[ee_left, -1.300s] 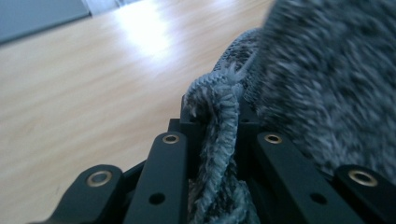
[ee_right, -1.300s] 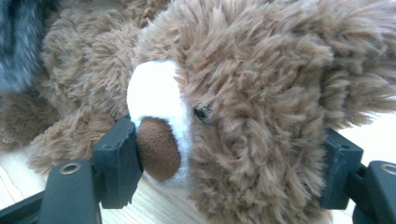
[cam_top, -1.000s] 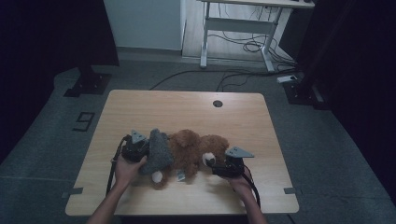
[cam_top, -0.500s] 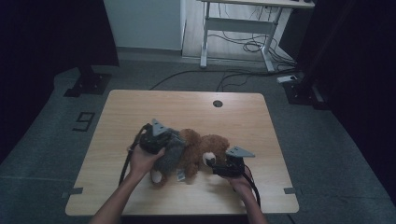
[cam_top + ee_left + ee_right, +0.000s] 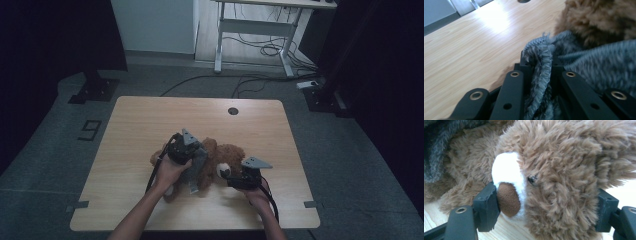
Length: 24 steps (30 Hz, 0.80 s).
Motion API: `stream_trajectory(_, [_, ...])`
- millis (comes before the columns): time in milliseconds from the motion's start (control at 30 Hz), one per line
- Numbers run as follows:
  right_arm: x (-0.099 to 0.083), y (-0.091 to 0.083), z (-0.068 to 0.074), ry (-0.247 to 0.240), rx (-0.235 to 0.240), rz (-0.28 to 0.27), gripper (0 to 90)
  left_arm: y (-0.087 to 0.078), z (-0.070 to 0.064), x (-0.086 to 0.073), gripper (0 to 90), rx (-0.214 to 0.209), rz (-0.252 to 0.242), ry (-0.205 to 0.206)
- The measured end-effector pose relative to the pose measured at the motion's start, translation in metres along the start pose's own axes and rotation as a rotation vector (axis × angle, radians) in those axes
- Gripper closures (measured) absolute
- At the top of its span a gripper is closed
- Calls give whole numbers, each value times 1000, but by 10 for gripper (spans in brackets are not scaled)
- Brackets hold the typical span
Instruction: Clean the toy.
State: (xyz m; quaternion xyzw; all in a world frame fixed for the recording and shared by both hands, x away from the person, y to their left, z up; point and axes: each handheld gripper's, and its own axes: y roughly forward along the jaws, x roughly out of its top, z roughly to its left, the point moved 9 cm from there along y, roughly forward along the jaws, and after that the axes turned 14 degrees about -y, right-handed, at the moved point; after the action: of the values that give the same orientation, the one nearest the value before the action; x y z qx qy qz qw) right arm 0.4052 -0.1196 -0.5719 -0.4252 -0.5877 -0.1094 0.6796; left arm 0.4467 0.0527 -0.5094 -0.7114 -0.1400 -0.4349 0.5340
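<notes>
A brown teddy bear point(image 5: 229, 154) lies on the wooden table point(image 5: 145, 125), partly wrapped in a grey knitted garment point(image 5: 198, 165). My left gripper point(image 5: 188, 149) hovers over the bear's body. In the left gripper view this gripper point(image 5: 541, 72) is shut on the garment's fuzzy edge point(image 5: 539, 60), with brown fur point(image 5: 596, 20) just beyond. My right gripper point(image 5: 234, 178) is at the bear's head; its jaws press the snout side and the back of the head point(image 5: 554, 170), so the right gripper point(image 5: 546, 207) grips it. The grey garment point(image 5: 439, 150) shows at the upper left.
A round cable hole point(image 5: 233, 110) sits near the table's far edge. Behind the table stand a white desk frame point(image 5: 250, 30) and floor cables point(image 5: 260, 50). A taped mark point(image 5: 90, 129) lies on the floor at left. Bare tabletop stretches to the left and far side.
My left gripper has moved right and away from the person, pulling the grey garment further across the bear's body. The right gripper has stayed at the bear's head.
</notes>
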Motion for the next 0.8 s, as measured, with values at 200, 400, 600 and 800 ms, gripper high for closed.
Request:
stream_trajectory(200, [0,0,0,1,1,-1,245,-15,40,-17,791,78,2,-34])
stream_trajectory(400, [0,0,0,1,1,-5,244,-20,74,-50,793,85,33,-119])
stream_trajectory(600, [0,1,0,4,-6,-13,244,-17,97,-76,793,99,88,-184])
stream_trajectory(800, [0,1,-1,8,-23,-8,248,-15,114,-94,791,83,125,-265])
